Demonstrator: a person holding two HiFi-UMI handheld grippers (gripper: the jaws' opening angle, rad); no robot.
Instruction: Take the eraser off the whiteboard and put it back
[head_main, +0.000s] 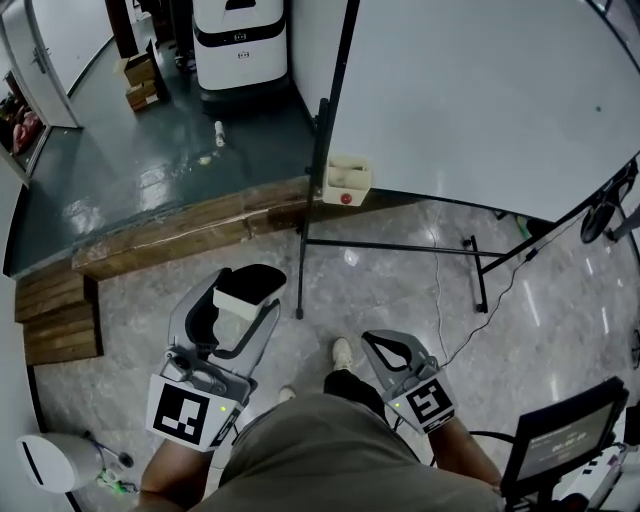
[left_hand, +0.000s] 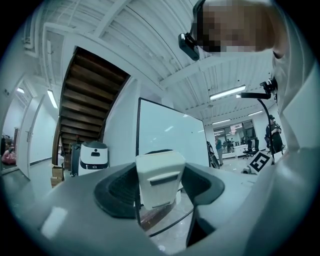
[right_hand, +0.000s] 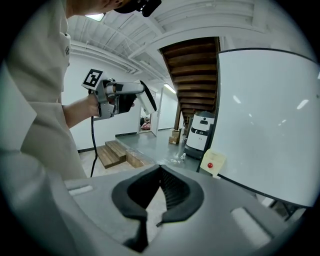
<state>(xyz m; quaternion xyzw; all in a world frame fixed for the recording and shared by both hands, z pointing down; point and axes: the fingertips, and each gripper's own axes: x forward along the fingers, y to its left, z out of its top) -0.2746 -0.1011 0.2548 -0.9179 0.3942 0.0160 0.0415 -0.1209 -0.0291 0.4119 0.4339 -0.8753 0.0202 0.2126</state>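
Left claw (head_main: 245, 300): pinching the white eraser (left_hand: 159, 177), held out level, well short of the whiteboard (head_main: 480, 90).
Right claw (right_hand: 160, 172): pressed together, nothing in it.
Eraser: up in the air, above the floor (head_main: 400, 285).

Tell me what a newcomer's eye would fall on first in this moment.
First, the white eraser clamped in the jaws of the left gripper, held out low at the head view's left. Next, the big whiteboard on its black stand fills the upper right, with a small cream box bearing a red dot at its lower left corner. The right gripper, jaws shut and empty, sits lower right of centre.
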